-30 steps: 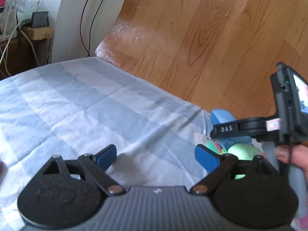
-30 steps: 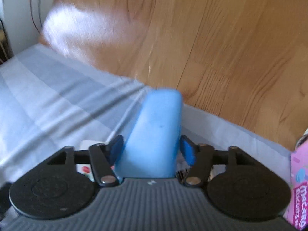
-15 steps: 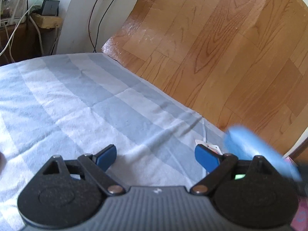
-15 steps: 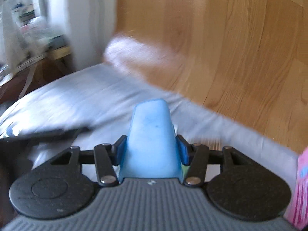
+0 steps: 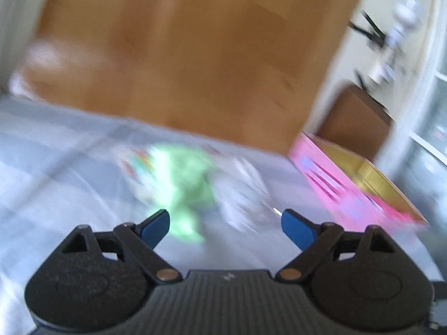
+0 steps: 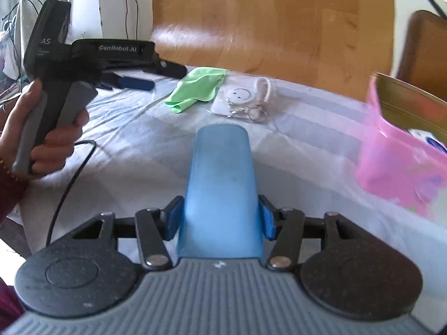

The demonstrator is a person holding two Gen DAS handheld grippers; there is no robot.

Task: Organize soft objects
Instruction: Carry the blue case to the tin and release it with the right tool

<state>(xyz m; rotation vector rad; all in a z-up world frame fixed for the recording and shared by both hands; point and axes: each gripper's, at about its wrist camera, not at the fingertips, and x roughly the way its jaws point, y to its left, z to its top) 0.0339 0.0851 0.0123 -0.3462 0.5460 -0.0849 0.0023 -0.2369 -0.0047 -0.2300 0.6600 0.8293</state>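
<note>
Moved: swung from bare bed toward green cloth (image 6: 197, 90) and pink box (image 6: 402, 164).
Right hand-held gripper (image 6: 219, 220): clamped on blue sponge (image 6: 220, 192), left of box.
Left hand-held gripper (image 5: 225, 223): open, empty, jaws just narrowed slightly.
Risk: fast swing could shake sponge loose short of box.
Right view only: keyring packet (image 6: 241, 99) sharp; left view blurred.

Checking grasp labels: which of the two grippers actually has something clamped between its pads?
The right gripper: its pads squeeze the blue foam piece. The left gripper stands open with nothing clamped.

Left view smeared: green cloth (image 5: 178, 184) blurred; pink box (image 5: 349, 192) cut off.
</note>
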